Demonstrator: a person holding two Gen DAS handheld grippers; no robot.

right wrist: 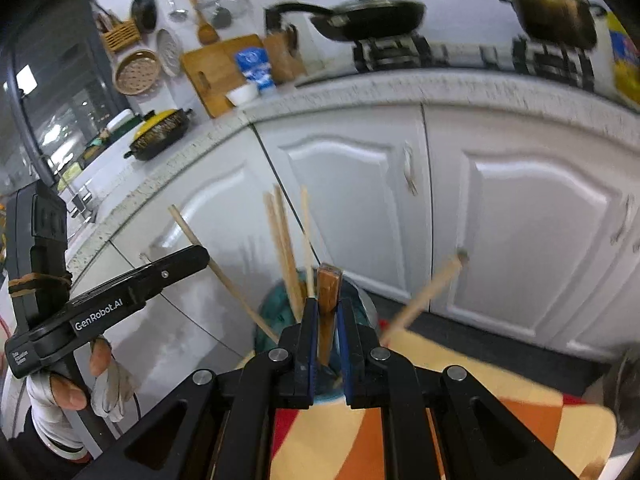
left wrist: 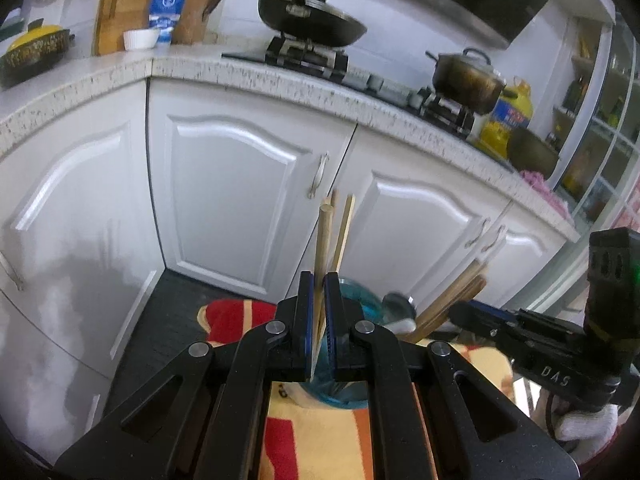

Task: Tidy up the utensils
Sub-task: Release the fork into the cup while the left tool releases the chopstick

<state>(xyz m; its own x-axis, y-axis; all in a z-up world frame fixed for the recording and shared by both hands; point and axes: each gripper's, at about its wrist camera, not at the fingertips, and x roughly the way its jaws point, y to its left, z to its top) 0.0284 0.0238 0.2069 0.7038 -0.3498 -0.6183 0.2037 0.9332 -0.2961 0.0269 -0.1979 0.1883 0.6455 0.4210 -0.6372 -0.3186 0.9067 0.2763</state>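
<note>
My left gripper [left wrist: 319,280] is shut on pale wooden chopsticks [left wrist: 323,240] that stick up between its blue pads. Just beyond it stands a blue see-through cup [left wrist: 354,300], with a metal spoon [left wrist: 396,305] beside its rim. My right gripper [right wrist: 328,304] is shut on a brown wooden utensil [right wrist: 329,292], held over the blue cup [right wrist: 272,312]. Several pale chopsticks [right wrist: 285,248] lean out of that cup. In the right wrist view the left gripper [right wrist: 202,254] comes in from the left with a chopstick [right wrist: 224,276] at its tip. The right gripper [left wrist: 460,309] shows at the right of the left wrist view.
The cup rests on a red, orange and yellow patterned board [right wrist: 500,396]. Another pale stick [right wrist: 424,300] angles up to the right of the cup. White cabinet doors [left wrist: 240,200] stand close behind, under a speckled countertop [left wrist: 280,76] with a wok [left wrist: 312,20] and a pot [left wrist: 468,80]. A gloved hand [right wrist: 68,392] holds the left tool.
</note>
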